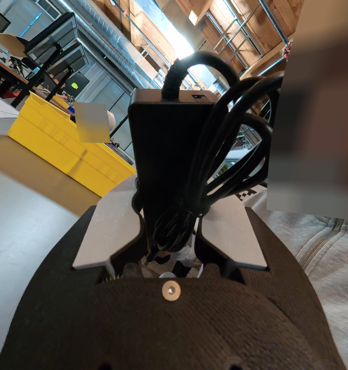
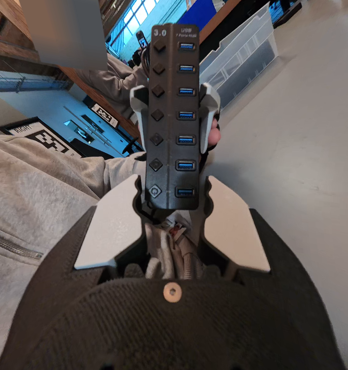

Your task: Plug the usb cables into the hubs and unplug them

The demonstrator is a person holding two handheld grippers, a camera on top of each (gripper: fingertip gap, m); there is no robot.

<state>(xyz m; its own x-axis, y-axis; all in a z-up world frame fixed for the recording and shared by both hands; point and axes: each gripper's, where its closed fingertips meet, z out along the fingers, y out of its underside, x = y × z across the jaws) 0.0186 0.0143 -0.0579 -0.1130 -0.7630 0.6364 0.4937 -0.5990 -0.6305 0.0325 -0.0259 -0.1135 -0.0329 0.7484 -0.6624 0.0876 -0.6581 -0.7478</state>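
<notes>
My left gripper (image 1: 170, 202) has its jaws pinched on the long black plastic USB hub (image 1: 163, 152), which I hold up off the table, back face toward the camera. A bundled black cable (image 1: 219, 152) leaves its far end and loops down its right side. In the right wrist view my right gripper (image 2: 172, 193) sits around the hub's near end with jaws spread, its right finger clear of the casing. The seven blue ports (image 2: 186, 115) face me. A yellow plastic bin (image 1: 65, 144) stands at the grey table's (image 1: 18, 230) far edge.
</notes>
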